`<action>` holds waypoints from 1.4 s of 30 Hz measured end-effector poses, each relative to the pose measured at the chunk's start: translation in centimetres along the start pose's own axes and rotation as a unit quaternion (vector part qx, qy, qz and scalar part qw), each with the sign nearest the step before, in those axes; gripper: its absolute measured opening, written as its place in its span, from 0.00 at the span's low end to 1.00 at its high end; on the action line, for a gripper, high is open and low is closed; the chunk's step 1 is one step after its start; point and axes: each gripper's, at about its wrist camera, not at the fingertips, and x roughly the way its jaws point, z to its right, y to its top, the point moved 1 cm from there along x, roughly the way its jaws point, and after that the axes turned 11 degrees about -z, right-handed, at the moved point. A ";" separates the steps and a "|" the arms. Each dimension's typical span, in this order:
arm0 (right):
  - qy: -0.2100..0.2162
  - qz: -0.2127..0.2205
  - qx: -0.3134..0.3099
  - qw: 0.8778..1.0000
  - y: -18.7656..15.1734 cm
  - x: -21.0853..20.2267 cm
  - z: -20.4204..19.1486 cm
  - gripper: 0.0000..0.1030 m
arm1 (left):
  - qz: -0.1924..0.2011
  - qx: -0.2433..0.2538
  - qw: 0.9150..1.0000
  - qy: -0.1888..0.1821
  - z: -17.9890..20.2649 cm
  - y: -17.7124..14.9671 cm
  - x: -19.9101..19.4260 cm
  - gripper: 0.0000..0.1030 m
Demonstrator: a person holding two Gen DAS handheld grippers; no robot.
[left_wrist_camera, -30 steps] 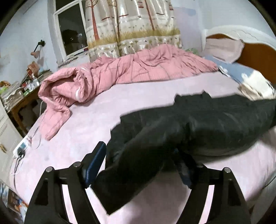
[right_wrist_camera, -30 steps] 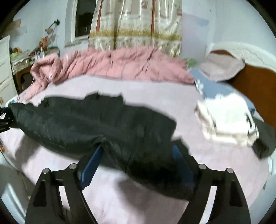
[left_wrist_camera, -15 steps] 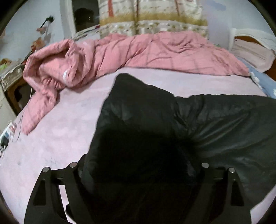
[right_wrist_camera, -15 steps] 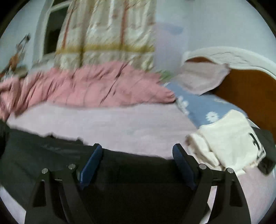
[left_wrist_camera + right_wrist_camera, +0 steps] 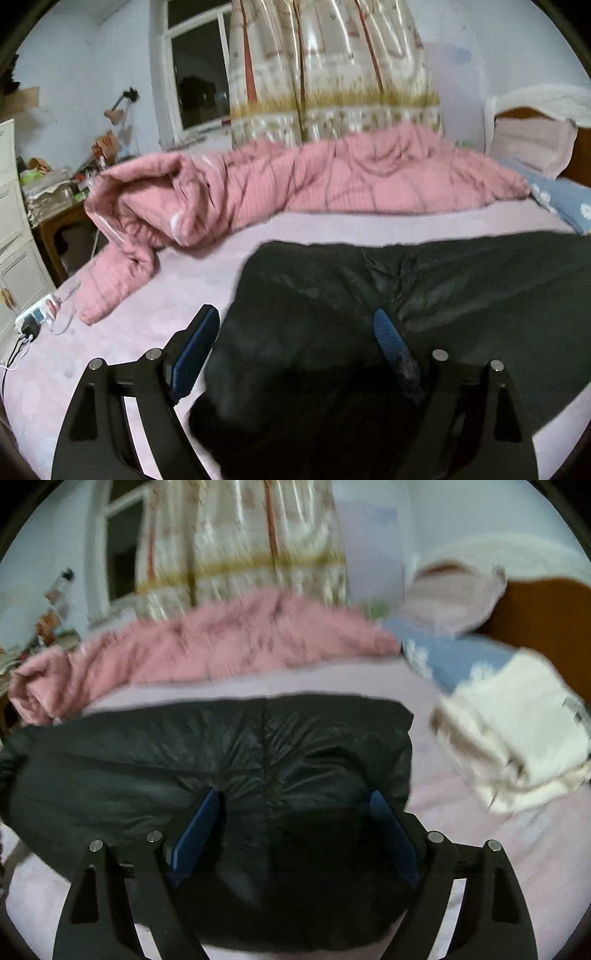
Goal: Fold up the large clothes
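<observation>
Black padded jacket (image 5: 424, 295) lying spread on bed (image 5: 147, 332), bunching between wide-open jaws of left gripper (image 5: 295, 325) and right gripper (image 5: 291, 805) — neither clamping, seemingly positioning for a fold.

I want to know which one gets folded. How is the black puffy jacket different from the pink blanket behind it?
The black jacket is dark and shiny; the pink blanket is light, with thin dark lines. The jacket lies spread low at the near side of the bed, between both sets of open fingers; the blanket sits heaped along the far side under the curtain, untouched. Both are soft, puffy and lie on the same pale pink bed.
</observation>
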 end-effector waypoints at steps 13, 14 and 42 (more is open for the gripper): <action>-0.001 -0.011 0.054 0.998 -0.6 2.5 1.0 1.00 | -0.123 -0.051 0.990 -0.034 0.4 -1.3 5.8 0.91; -0.009 -0.013 0.057 0.998 -0.5 2.7 0.9 1.00 | -0.121 -0.053 0.991 -0.032 0.5 -1.4 6.2 0.94; -0.023 0.165 -0.060 0.984 -1.0 -9.7 -8.2 0.99 | 0.107 -0.034 0.991 -0.067 3.1 -0.1 -7.3 0.94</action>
